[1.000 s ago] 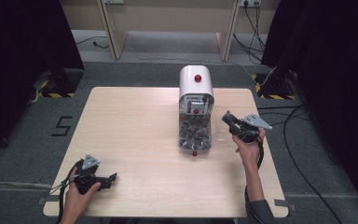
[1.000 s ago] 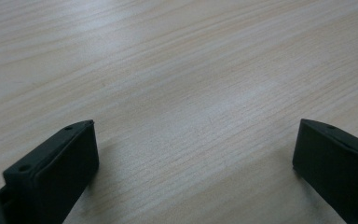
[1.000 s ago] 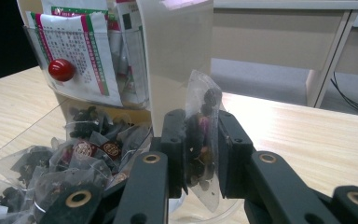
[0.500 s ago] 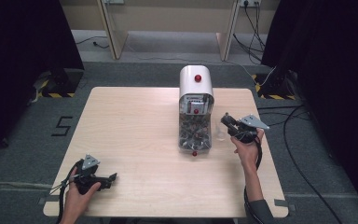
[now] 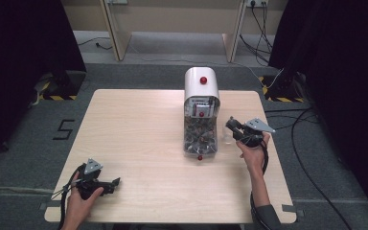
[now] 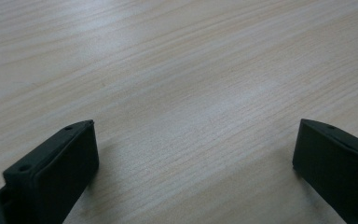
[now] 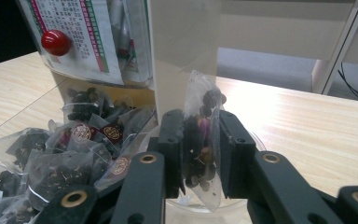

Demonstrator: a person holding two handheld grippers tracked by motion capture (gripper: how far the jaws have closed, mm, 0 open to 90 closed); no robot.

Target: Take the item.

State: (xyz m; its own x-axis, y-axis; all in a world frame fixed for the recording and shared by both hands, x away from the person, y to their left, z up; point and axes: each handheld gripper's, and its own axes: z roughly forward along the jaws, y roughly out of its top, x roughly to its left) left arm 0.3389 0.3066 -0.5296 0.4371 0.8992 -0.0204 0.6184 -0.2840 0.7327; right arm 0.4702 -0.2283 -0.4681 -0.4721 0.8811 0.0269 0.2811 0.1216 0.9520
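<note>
Between the right hand-held gripper (image 7: 200, 154) jaws, clear tea sachet (image 7: 201, 140) (upright), beside the dispenser (image 7: 182, 51)

Black tongs (image 7: 200, 154), brass-ringed pivots; grey three-cornered plates, trailing black cables; sleeve (image 5: 268, 216) grey, seemingly.
</note>
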